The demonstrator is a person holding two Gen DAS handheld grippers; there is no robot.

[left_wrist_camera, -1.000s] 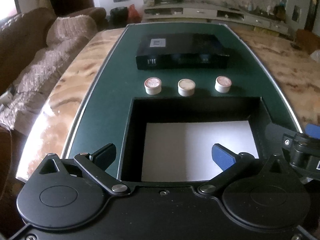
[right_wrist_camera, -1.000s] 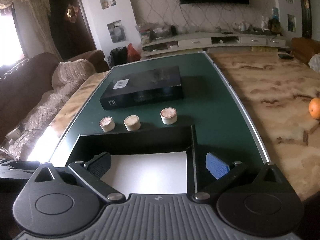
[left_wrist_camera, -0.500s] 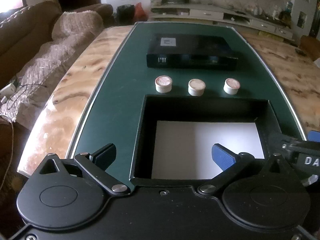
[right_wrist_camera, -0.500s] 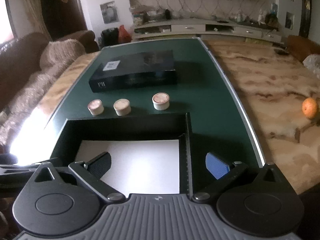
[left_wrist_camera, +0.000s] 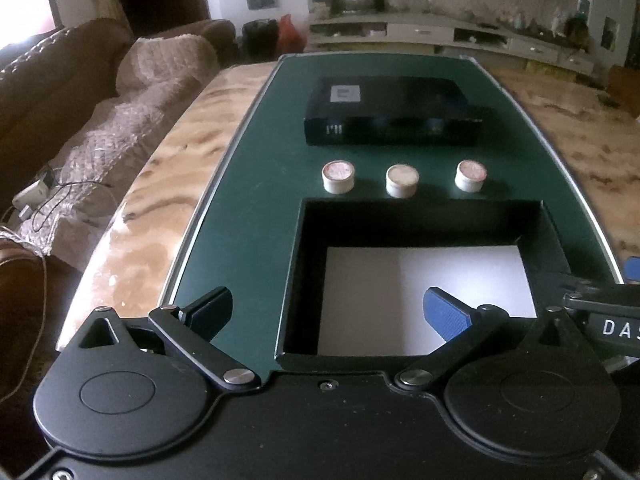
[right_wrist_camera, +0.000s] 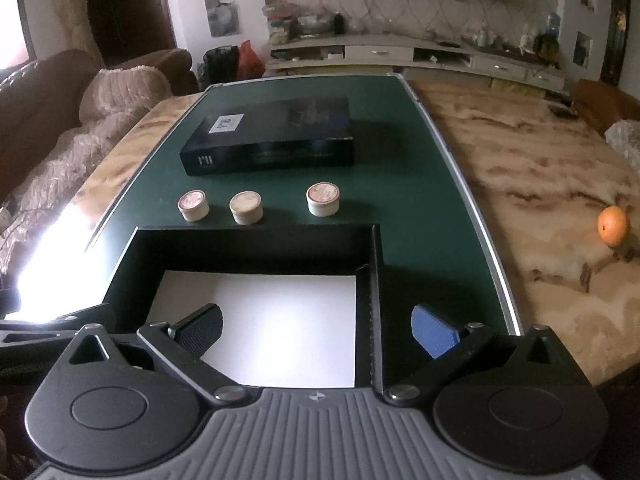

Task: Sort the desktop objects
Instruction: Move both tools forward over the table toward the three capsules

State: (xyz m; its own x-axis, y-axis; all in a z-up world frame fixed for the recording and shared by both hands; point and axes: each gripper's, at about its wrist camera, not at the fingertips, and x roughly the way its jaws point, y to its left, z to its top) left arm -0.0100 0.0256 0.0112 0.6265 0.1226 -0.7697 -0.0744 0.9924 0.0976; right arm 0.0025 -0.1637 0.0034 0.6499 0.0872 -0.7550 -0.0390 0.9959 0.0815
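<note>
Three small white round tins stand in a row on the green mat: left tin [left_wrist_camera: 338, 176], middle tin [left_wrist_camera: 402, 181], right tin [left_wrist_camera: 470, 175]. In the right wrist view the same row shows as left tin [right_wrist_camera: 193, 205], middle tin [right_wrist_camera: 246, 208] and right tin [right_wrist_camera: 323, 199]. Just in front of them sits an open black box [left_wrist_camera: 308, 256] with a white floor [right_wrist_camera: 280, 320]. My left gripper [left_wrist_camera: 326, 312] hovers open over the box's near left corner. My right gripper [right_wrist_camera: 318, 332] is open, its fingers either side of the box's right wall. Neither holds anything.
A closed black box [left_wrist_camera: 394, 116] with a white label lies behind the tins. The green mat [right_wrist_camera: 416, 208] covers a marble table [right_wrist_camera: 540, 184] with an orange [right_wrist_camera: 612, 226] at the right. A brown sofa with a blanket [left_wrist_camera: 120, 120] stands left.
Both grippers have drifted a little, so the tins and boxes shift in view; the left gripper moved leftward and slightly back. Both stayed open and nothing on the mat moved.
</note>
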